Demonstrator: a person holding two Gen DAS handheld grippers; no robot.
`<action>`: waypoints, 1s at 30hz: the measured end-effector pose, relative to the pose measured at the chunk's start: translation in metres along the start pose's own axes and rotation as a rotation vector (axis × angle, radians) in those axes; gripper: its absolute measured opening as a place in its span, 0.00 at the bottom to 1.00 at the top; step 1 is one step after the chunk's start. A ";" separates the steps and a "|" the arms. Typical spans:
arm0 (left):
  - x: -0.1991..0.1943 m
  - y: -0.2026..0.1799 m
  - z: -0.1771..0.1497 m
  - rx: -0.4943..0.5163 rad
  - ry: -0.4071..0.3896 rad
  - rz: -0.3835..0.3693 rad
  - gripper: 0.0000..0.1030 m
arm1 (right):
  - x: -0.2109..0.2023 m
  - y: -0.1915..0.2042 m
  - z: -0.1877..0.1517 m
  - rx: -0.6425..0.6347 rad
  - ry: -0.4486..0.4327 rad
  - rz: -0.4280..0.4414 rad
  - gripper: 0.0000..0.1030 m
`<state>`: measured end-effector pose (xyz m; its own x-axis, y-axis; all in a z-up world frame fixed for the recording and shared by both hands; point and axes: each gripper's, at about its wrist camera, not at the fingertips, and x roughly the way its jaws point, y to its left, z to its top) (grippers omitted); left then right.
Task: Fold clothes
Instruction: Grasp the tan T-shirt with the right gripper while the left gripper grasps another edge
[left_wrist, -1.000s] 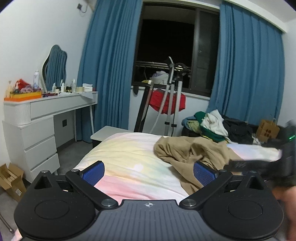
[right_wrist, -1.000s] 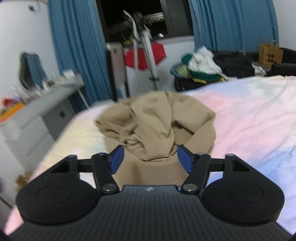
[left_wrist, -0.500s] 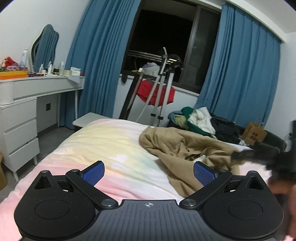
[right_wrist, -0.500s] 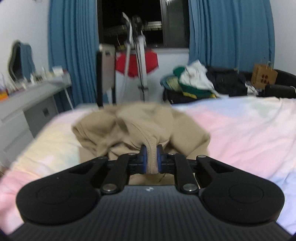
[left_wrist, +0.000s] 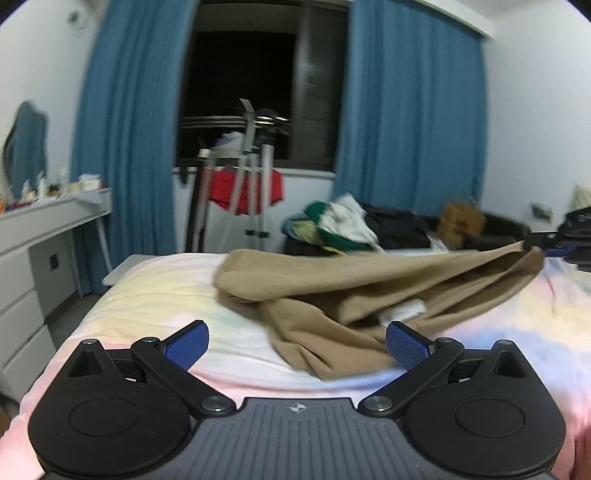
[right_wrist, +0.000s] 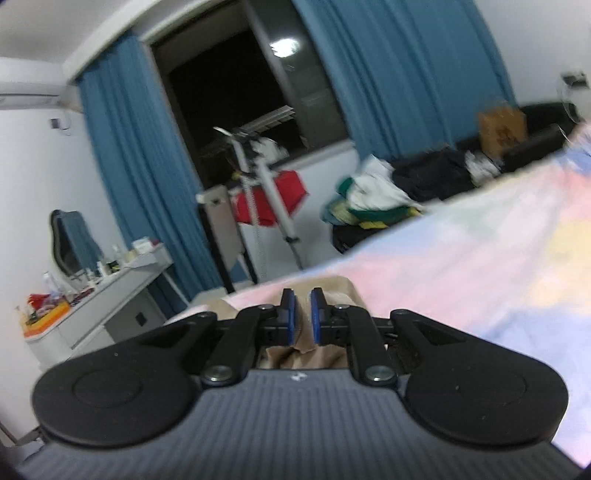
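A tan garment (left_wrist: 362, 291) lies crumpled on the pastel bed (left_wrist: 155, 295) and is stretched up toward the right. My right gripper (right_wrist: 303, 314) is shut on a fold of the tan garment (right_wrist: 303, 336), with cloth pinched between its blue pads. In the left wrist view the right gripper (left_wrist: 550, 240) shows at the right edge, lifting that end of the cloth off the bed. My left gripper (left_wrist: 295, 343) stands open just above the bed, with the garment's near edge lying between and beyond its fingers, untouched.
A white dresser (left_wrist: 40, 236) with bottles stands at the left. Behind the bed are blue curtains (left_wrist: 410, 122), a stand with a red cloth (left_wrist: 247, 188), a pile of clothes (left_wrist: 340, 229) and a brown paper bag (left_wrist: 461, 221).
The right gripper closed on the tan garment and pulled it up and to the right, stretching the cloth out. The left gripper moved in lower toward the garment and stayed open.
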<state>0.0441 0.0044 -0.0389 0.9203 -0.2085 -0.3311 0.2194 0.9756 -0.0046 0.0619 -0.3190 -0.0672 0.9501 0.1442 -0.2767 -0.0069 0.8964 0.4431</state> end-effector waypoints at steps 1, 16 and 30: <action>0.001 -0.010 -0.002 0.028 0.010 -0.010 1.00 | 0.003 -0.011 -0.005 0.035 0.031 -0.007 0.12; 0.137 -0.080 -0.012 0.259 0.115 0.015 0.97 | 0.019 -0.058 -0.022 0.229 0.081 0.115 0.12; 0.183 -0.074 -0.014 0.149 0.030 -0.023 0.21 | 0.044 -0.065 -0.039 0.176 0.116 0.049 0.12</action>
<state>0.1919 -0.1053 -0.1129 0.9048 -0.2265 -0.3607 0.2883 0.9491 0.1271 0.0918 -0.3543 -0.1411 0.9078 0.2419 -0.3427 0.0120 0.8018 0.5975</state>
